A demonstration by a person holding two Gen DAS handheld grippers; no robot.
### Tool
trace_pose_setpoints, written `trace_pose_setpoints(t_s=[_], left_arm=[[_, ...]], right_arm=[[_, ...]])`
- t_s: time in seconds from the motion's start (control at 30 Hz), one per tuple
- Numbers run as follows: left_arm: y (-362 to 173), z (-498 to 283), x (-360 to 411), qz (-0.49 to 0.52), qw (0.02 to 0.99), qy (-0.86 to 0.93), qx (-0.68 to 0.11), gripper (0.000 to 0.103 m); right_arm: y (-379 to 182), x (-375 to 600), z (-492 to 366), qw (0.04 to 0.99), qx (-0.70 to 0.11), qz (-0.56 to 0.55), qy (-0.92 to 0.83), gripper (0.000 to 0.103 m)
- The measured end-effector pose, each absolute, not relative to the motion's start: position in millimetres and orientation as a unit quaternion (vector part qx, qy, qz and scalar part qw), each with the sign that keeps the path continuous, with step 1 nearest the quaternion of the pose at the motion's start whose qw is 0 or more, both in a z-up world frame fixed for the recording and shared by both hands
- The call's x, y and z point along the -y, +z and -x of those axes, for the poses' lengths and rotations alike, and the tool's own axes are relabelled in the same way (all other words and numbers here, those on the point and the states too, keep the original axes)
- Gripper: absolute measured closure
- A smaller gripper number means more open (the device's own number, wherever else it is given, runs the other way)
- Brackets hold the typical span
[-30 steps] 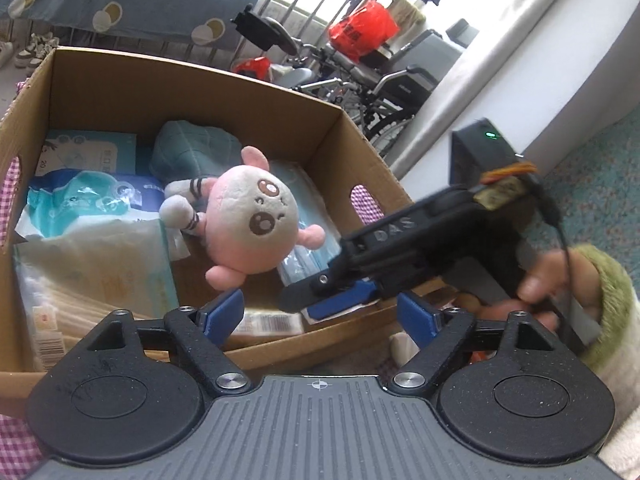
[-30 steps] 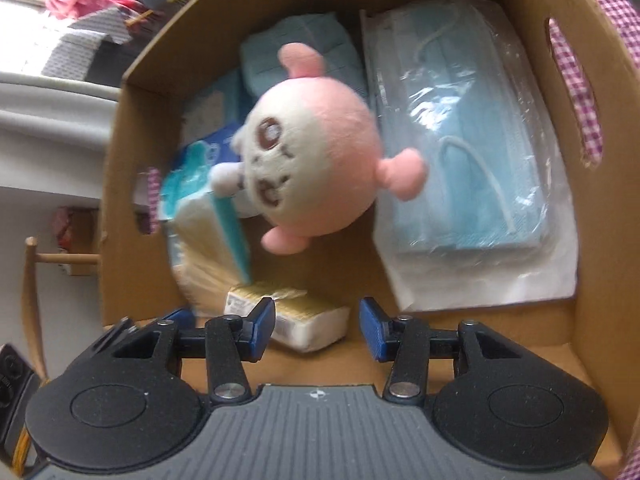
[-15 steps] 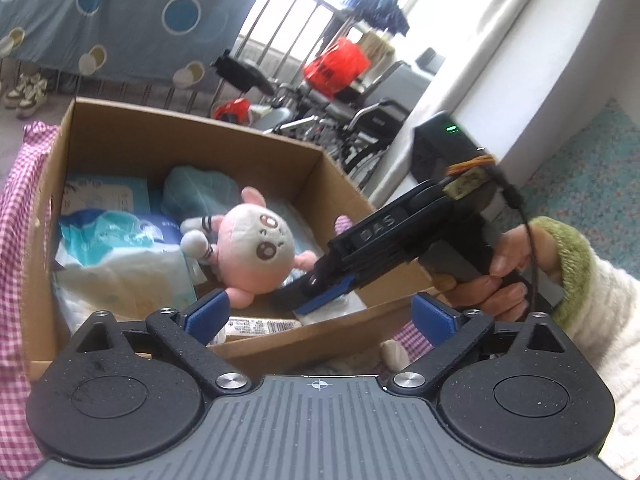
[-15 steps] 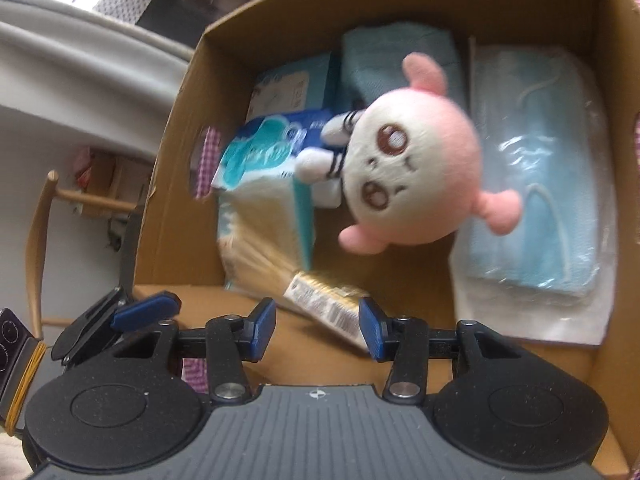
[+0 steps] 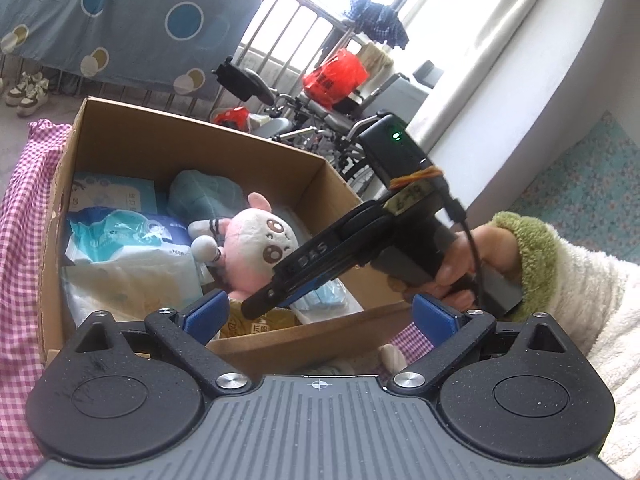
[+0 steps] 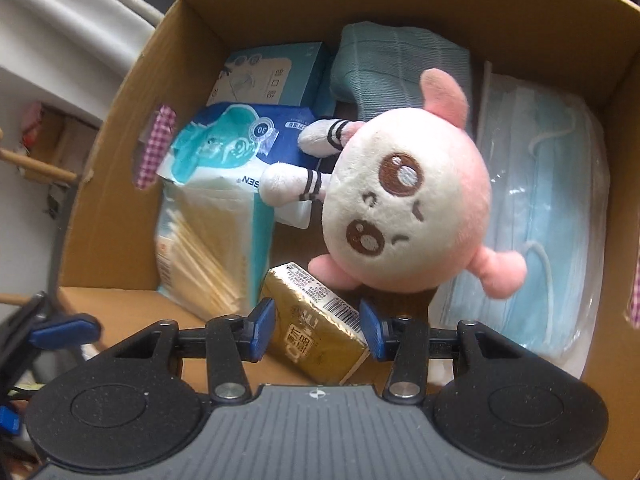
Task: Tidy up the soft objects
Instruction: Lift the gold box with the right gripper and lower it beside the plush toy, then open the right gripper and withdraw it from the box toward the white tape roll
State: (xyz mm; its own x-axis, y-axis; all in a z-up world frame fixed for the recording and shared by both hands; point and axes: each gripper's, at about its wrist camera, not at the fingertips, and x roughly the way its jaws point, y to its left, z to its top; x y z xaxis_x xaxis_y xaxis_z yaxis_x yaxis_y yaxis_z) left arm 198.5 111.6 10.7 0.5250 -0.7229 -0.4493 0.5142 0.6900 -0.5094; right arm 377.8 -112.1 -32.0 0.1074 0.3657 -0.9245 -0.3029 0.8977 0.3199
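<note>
Pink plush toy (image 6: 404,204) lies in cardboard box (image 6: 248,20), ear toward far wall.

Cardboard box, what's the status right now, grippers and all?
Left gripper wide open, empty. Right gripper straddling gold foil tissue pack; contact unclear. Round pink plush toy lies in brown cardboard box. Nothing blocking.

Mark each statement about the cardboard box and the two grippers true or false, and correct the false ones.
1. The pink plush toy lies inside the cardboard box. True.
2. The left gripper is shut on the toy. False: its jaws stand wide and empty.
3. A pack of blue face masks lies beside the toy. True.
4. The gold tissue packet sits outside the box. False: it is inside, between the right gripper's blue fingers.
5. The box is empty apart from the toy. False: packets and a folded teal cloth fill it.
</note>
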Motion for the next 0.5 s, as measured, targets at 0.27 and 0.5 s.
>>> trace_pose_setpoints(t_s=[0.27, 0.5], left_arm=[[9, -199, -116, 0.162, 0.859, -0.359, -0.327, 0.004], [10, -197, -116, 0.16, 0.86, -0.358, -0.326, 0.002]], right_arm=[[-55, 102, -387, 0.725, -0.653, -0.017, 0.219, 0.045], [-46, 122, -386, 0.725, -0.656, -0.073, 0.193, 0.041]])
